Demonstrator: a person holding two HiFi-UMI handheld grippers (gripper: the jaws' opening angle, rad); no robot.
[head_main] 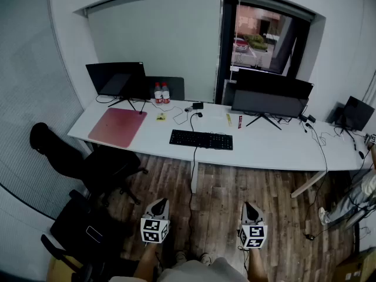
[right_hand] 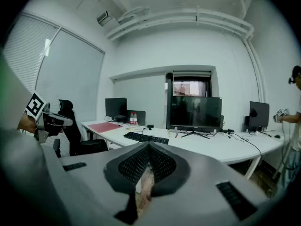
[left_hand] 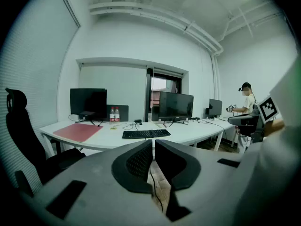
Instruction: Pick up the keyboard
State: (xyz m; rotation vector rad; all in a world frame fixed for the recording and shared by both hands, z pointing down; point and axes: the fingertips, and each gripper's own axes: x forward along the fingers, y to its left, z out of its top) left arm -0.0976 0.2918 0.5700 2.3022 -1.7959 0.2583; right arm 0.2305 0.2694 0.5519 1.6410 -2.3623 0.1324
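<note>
A black keyboard (head_main: 201, 139) lies on the long white desk (head_main: 276, 151), near its front edge, with a cable dropping off the front. It also shows far off as the keyboard (left_hand: 146, 133) in the left gripper view and the keyboard (right_hand: 146, 137) in the right gripper view. My left gripper (head_main: 158, 206) and right gripper (head_main: 251, 211) hang over the wooden floor, well short of the desk. The left gripper (left_hand: 154, 150) has its jaws together with nothing between them. The right gripper (right_hand: 148, 150) is likewise shut and empty.
Two black monitors (head_main: 116, 78) (head_main: 271, 94), a red desk mat (head_main: 117, 126), two bottles (head_main: 161, 93) and loose cables sit on the desk. Black office chairs (head_main: 88, 163) stand at the left. A person (left_hand: 245, 105) stands at the far right by a third monitor (head_main: 357, 112).
</note>
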